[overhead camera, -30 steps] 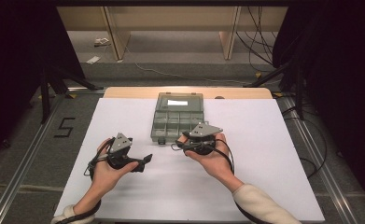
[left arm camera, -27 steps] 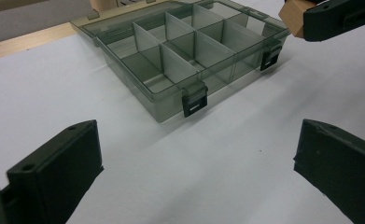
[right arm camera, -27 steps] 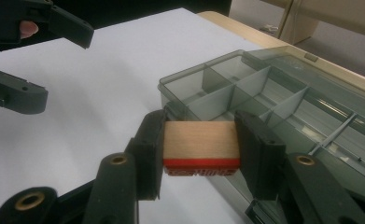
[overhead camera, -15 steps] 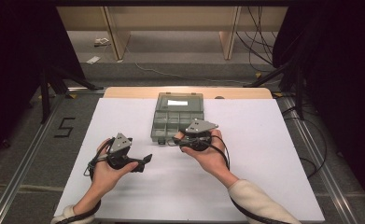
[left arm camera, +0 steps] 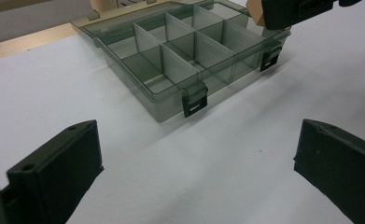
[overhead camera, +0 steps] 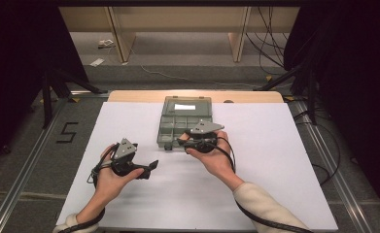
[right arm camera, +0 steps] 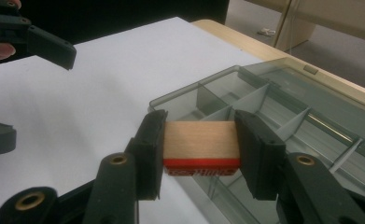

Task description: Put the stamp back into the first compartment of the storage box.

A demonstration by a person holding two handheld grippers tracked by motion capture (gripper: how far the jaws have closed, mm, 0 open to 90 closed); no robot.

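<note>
Right gripper [right arm camera: 201, 149] in my hand pinches a small wooden block [right arm camera: 201, 141] with a red lower edge, its jaws pressed on the block's two ends. I hold it over the near edge of the open grey compartment box [overhead camera: 183, 127] on the white table [overhead camera: 275, 160]. My left gripper [overhead camera: 151, 166], jaws spread wide, sits near and left of the box.

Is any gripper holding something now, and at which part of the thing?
The right gripper clamps a wooden stamp block by its two short ends, above the compartment box. The left gripper is open, holding nothing.
</note>
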